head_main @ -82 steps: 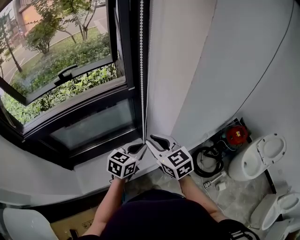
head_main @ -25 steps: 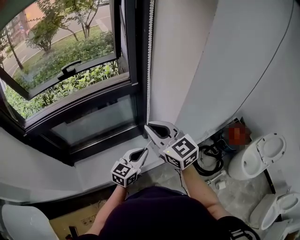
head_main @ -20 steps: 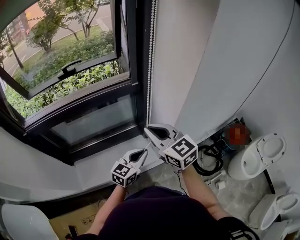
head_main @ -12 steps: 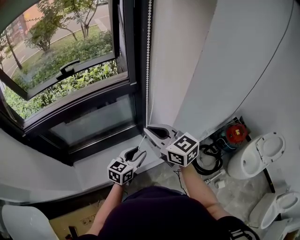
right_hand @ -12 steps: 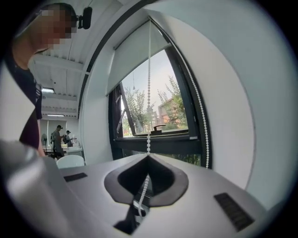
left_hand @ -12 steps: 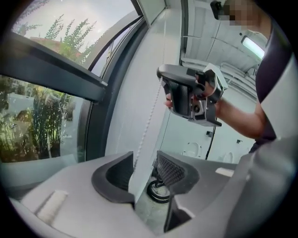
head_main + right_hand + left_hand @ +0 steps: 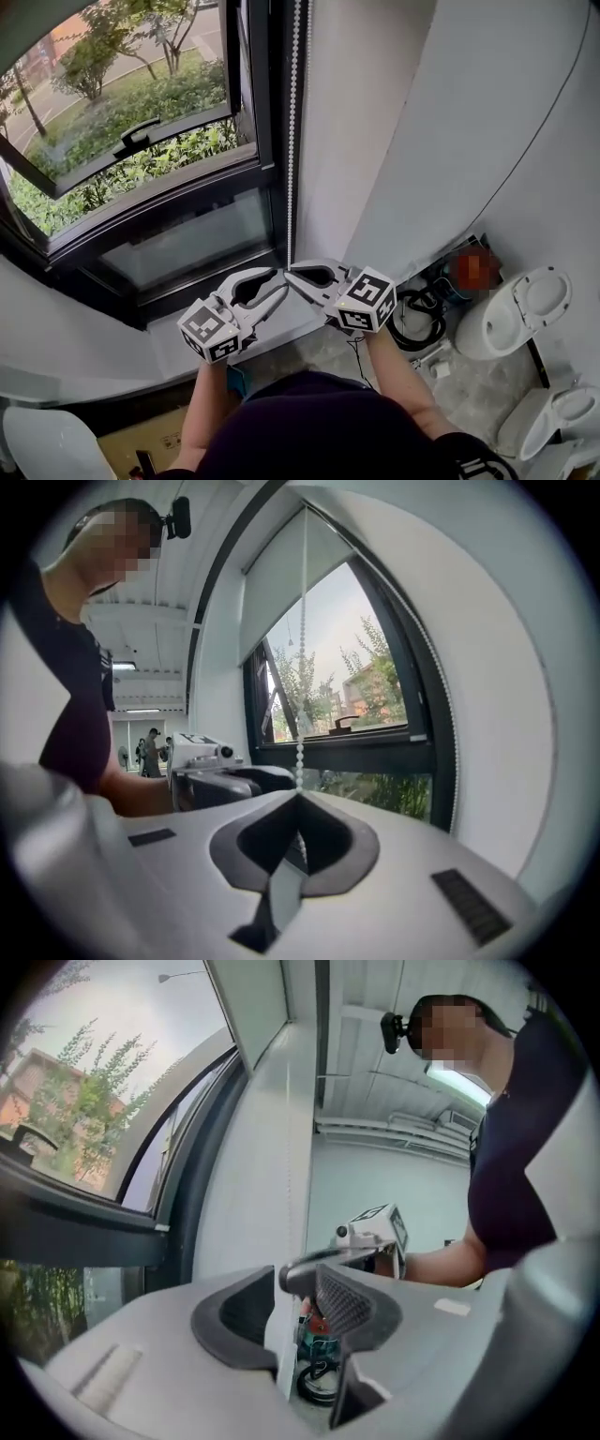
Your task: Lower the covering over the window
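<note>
– Now, report the grippers.

– My right gripper (image 7: 300, 799) is clamped on the chain (image 7: 292, 141), low on the strand, and the beads run straight down into its closed jaws. My left gripper (image 7: 280, 280) is just beside it, to its left. Its jaws stand wide, having just been opening, with nothing between the pads.

– Which step is this?

– I judge it a hand-over-hand pull. The right holds the chain while the left is free to re-grip.

– Next move?

– I would raise the left above the right, centre the same strand between its pads, then close fully before pulling down. Release the right only once the left has hold. Gripping the other side of the loop would probably raise the covering.

– And the shade?

– The shade (image 7: 281, 583) covers only the upper part of the window (image 7: 141, 131), and the glass below it is bare. I judge that several more pulls are needed.
</note>
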`<state>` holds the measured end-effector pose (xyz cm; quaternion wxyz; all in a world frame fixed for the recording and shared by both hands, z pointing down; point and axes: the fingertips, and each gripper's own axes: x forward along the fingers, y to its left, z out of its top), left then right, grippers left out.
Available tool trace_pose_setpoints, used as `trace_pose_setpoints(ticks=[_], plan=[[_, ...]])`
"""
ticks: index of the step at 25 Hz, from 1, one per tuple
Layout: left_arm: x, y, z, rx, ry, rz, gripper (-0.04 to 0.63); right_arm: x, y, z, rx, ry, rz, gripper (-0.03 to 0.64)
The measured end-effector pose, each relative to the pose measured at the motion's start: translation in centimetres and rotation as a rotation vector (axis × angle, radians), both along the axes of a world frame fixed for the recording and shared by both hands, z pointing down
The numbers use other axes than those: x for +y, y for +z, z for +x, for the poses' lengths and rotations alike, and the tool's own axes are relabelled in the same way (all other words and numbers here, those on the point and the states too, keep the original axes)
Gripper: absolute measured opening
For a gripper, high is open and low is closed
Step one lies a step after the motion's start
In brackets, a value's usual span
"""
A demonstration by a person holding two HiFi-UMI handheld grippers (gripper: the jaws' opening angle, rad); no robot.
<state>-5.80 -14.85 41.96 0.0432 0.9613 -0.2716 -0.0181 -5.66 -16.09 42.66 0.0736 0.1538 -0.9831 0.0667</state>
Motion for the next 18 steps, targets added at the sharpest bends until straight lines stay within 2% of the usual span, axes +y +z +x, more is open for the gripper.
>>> trace_pose_setpoints(ticks=[3, 8, 10, 14, 18], plan=[[-0.1, -2.1, 0.6, -0.003, 0.027, 0.031, 0.144, 0.8, 1.4, -0.3, 0.038, -0.046, -0.011, 0.012], [-0.8, -4.5, 1.5, 0.007, 0.063, 0.056, 0.134, 1.6, 1.6, -0.4, -0.005, -0.084, -0.043, 0.012], [-1.2, -5.4, 1.8, 0.017, 0.073, 0.066, 0.129, 1.5, 1.7, -0.3, -0.006, -0.088, -0.054, 0.012], [-1.8, -7.1, 2.4, 0.042, 0.084, 0.085, 0.107, 1.9, 3.8, -0.1, 0.067, -0.094, -0.058, 0.012], [-2.0, -8.2, 2.9, 0.038, 0.102, 0.108, 0.092, 1.9, 4.2, 0.0, 0.037, -0.092, -0.083, 0.012]])
